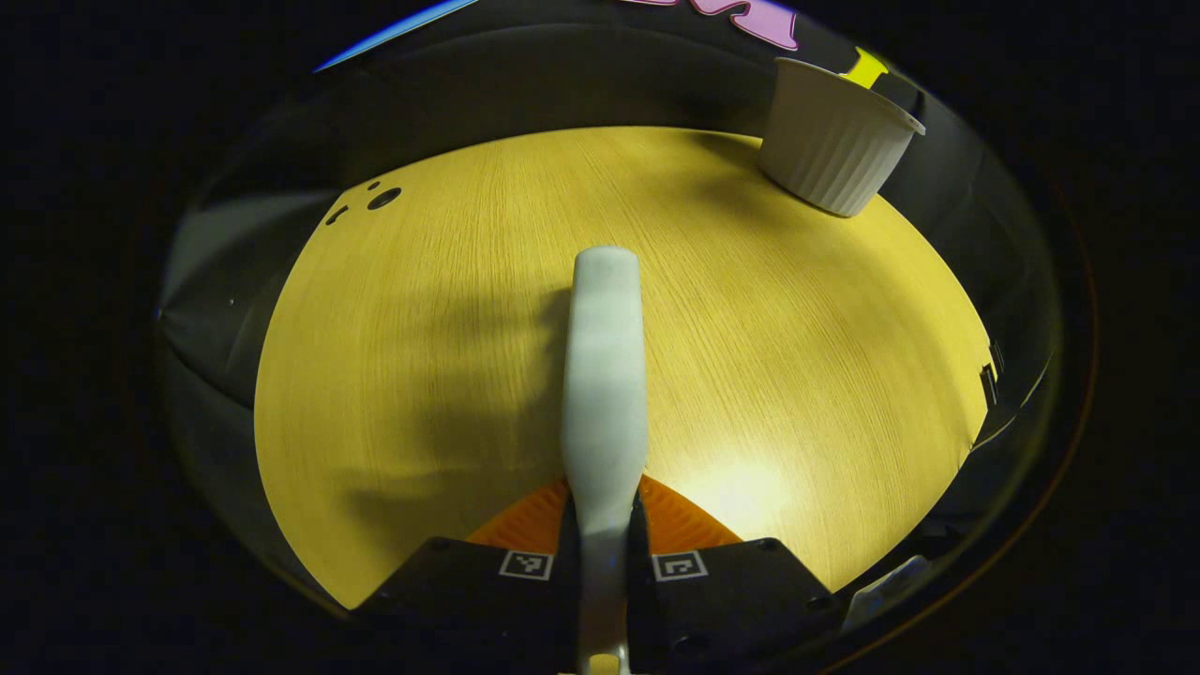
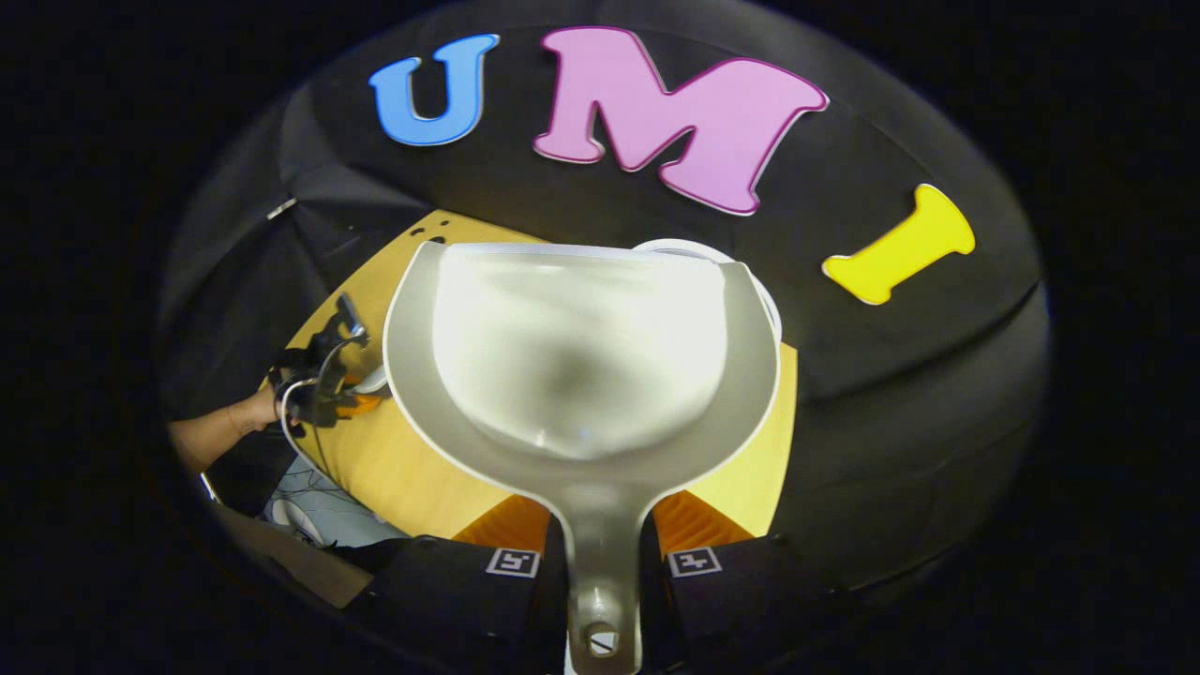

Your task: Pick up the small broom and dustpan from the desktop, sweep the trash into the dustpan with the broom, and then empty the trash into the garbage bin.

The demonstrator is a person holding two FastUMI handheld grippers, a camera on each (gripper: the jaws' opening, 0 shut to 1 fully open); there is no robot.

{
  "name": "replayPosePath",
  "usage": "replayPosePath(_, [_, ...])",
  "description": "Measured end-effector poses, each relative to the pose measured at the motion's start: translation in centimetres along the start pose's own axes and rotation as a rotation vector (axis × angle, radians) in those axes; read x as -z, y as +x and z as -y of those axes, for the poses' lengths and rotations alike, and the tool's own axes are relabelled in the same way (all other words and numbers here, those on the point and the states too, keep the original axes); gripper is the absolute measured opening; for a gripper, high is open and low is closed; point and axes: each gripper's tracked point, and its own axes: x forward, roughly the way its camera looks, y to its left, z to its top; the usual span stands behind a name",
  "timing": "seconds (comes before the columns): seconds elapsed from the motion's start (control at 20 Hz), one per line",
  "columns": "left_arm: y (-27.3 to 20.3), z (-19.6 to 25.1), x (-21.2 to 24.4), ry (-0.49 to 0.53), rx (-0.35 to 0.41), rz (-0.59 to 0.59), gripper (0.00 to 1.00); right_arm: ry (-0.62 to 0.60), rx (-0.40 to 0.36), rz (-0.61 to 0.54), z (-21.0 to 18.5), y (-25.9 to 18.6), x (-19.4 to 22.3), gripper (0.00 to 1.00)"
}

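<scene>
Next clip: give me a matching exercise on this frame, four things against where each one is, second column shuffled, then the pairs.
Things:
1. broom
2. dustpan
3. garbage bin
4. desktop

Places:
A. standing at the far edge of the desktop
B. handle clamped in the right hand-held gripper, raised toward the bin
C. under the shadows, wood-grained
D. handle clamped in the left hand-held gripper, pointing forward over the desktop

Pairs: 1-D, 2-B, 3-A, 4-C

Only the garbage bin (image 1: 834, 136) stands on the desktop (image 1: 750, 356), apparently otherwise open.
</scene>
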Motion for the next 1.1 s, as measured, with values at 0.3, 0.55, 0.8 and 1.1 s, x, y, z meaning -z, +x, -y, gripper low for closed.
replayPosePath(0.3, [0.1,-0.7,-0.1,-0.001,-0.016,0.003,0.24,0.005,-0.069,-0.084,-7.7,3.8,8.0,0.35])
replayPosePath(0.55, [0.3,-0.9,-0.3,-0.004,-0.024,0.008,0.24,0.037,-0.071,-0.148,-11.7,10.6,12.8,0.31])
replayPosePath(0.8, [0.2,-0.8,-0.4,-0.015,-0.034,0.013,0.24,0.126,-0.026,-0.174,-12.8,18.7,15.5,0.34])
replayPosePath(1.1, [0.3,-0.9,-0.4,-0.022,-0.062,0.007,0.24,0.210,0.028,-0.168,-12.0,24.7,16.7,0.34])
